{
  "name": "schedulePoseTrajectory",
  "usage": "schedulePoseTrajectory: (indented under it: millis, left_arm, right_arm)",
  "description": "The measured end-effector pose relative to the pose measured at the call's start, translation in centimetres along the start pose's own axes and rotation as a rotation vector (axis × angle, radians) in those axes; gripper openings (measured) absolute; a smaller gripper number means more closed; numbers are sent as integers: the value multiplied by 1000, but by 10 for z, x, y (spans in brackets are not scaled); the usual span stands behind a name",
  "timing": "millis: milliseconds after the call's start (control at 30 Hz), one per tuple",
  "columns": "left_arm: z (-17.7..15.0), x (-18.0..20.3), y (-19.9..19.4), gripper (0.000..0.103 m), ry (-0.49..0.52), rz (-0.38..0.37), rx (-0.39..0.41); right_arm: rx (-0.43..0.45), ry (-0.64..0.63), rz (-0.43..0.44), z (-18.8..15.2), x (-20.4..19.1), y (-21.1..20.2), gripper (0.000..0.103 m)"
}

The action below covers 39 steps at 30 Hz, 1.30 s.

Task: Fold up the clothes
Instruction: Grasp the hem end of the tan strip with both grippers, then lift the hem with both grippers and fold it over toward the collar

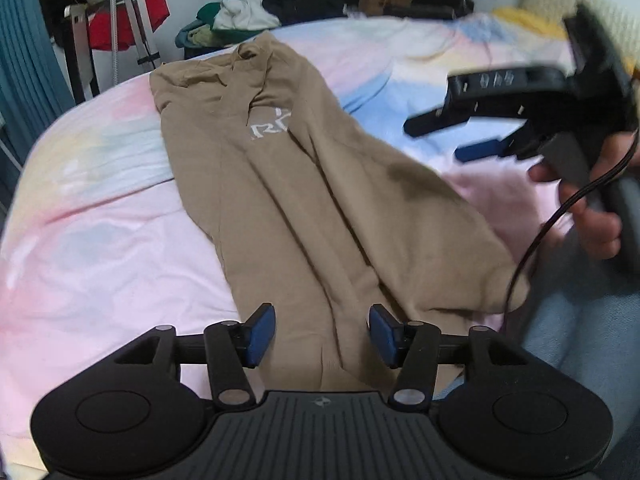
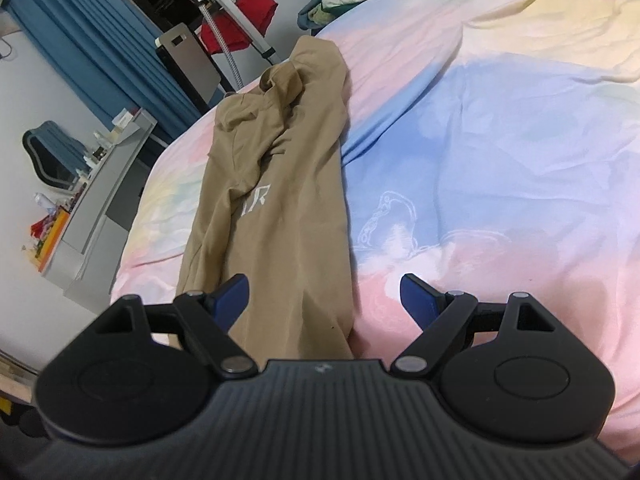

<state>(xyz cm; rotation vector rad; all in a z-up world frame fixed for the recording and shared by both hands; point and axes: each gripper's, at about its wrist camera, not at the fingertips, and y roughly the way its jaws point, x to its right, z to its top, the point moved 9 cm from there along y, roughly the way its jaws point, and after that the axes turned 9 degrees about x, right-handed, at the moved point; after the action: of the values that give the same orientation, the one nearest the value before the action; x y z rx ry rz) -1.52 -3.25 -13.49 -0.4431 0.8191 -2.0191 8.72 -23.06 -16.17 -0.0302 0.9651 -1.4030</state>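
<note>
- Left wrist view: the left gripper (image 1: 322, 334) fills the bottom of the frame, its jaws standing apart with blue pads on either side of the near end of a tan cotton garment with a white printed logo (image 1: 304, 184). Nothing is clamped between them; the cloth lies under the gap.
- That tan garment runs as a long, narrow folded strip from the lower centre of the frame up to the upper left centre, lying on a bed with a pastel pink, blue and yellow cover (image 1: 100, 248). One flap of it spreads out toward the right centre.
- At the right edge of the same view, the right gripper (image 1: 456, 134) hangs above the bed, blurred, held by a person's hand (image 1: 592, 208) with a black cable (image 1: 560, 212) trailing below. Its jaws are parted and hold nothing.
- Right wrist view: the right gripper (image 2: 324, 300) sits at the bottom of the frame with jaws wide apart and empty. The tan garment (image 2: 280, 184) stretches from the lower centre up to the upper centre, its near end passing between the left pad and the middle of the gap; the right pad is over bare bed cover (image 2: 500, 140).
- In the upper left of this view stand blue curtains (image 2: 80, 32) and a red cloth on a metal stand (image 2: 244, 16); a grey desk with small items (image 2: 100, 184) is at the left edge.
- A pile of white and green clothes (image 1: 236, 12) lies beyond the far end of the bed, top centre of the left wrist view.
</note>
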Motion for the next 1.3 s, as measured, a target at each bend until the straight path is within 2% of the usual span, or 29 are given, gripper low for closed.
schedulePoseTrajectory:
  millis: [100,167,300,400,467,567,633,700,900,933,967,1000,1033,1067,1100,1200,1233,1300]
  left_arm:
    - [-5,3,-1,54,-28,-67,25]
    - [-12,9,5,51,-47,-132,1]
    - [-9,0,0,52,-163,-215,34]
    - [-7,-12,-5,66,-268,-267,67]
    - [-6,-41,-6,77,-403,-229,103]
    - [-9,-76,6,79,-581,-165,82]
    - [-13,-85,18,76,-653,-177,34]
    - [-16,-82,28,72,-666,-207,-14]
    - [-19,-58,36,72,-577,-274,-80]
    - [-21,-55,37,71,-562,-272,-83]
    - [-23,-53,40,65,-553,-263,-84]
    - [-25,-53,41,59,-550,-246,-83]
    - [-26,-53,41,49,-550,-236,-84]
    - [-28,-52,40,43,-549,-239,-86]
    - [-29,-52,39,41,-548,-241,-87]
    - [-32,-47,38,41,-524,-252,-99]
    - [-33,-45,38,42,-515,-254,-104]
    - [-35,-42,38,52,-506,-272,-122]
  right_arm:
    - [-21,-5,9,-3,-3,4,84]
    - [-36,-5,10,-6,-3,5,84]
    - [-103,8,-25,-16,4,10,83]
    - [-151,22,-27,-25,6,11,84]
    - [-209,39,13,-33,2,14,83]
    - [-263,19,34,-43,-7,14,81]
    - [-312,19,46,-53,-11,13,79]
    - [-366,23,61,-64,-15,11,66]
    - [-432,-86,47,-91,-31,-1,65]
    - [-440,-107,43,-95,-34,-3,62]
    - [-447,-129,39,-99,-37,-5,58]
    - [-445,-164,31,-102,-40,-7,50]
    - [-433,-206,26,-105,-44,-10,43]
    - [-416,-242,21,-107,-49,-15,40]
    - [-399,-269,19,-110,-53,-20,32]
    - [-375,-288,23,-119,-59,-31,12]
    - [-361,-295,22,-119,-60,-34,10]
    - [-325,-313,16,-116,-60,-40,9]
